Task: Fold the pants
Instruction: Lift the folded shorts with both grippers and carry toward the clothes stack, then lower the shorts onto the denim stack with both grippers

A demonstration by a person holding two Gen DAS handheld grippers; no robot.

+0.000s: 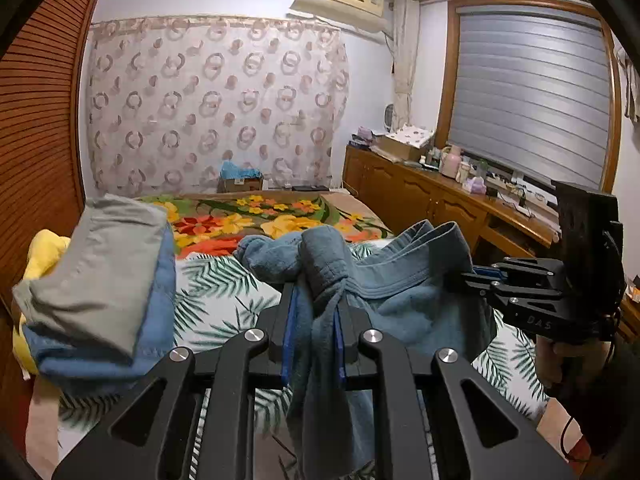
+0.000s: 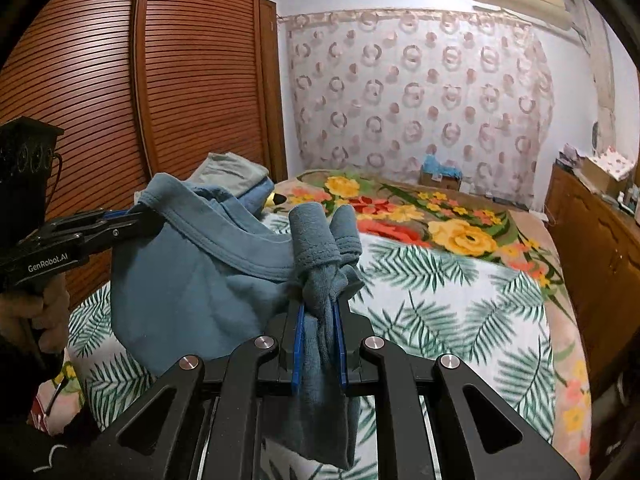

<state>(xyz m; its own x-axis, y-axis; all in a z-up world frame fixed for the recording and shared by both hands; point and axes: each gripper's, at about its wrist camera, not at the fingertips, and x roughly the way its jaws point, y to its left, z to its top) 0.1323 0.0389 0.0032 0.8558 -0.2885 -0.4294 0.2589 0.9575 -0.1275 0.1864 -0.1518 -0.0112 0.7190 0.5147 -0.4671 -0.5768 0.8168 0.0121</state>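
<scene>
Leaf-print bedspread (image 2: 440,300) below both claws. Blue pants (image 1: 400,280) held aloft, bunched cloth clamped in left gripper (image 1: 316,308), waistband span reaching right gripper (image 2: 320,312), likewise clenched on fabric. Folded stack (image 1: 100,272) left.

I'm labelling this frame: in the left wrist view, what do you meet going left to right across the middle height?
Wardrobe door → folded clothes stack → left gripper clamping the blue pants → right gripper pinching the waistband → wooden cabinet.
</scene>
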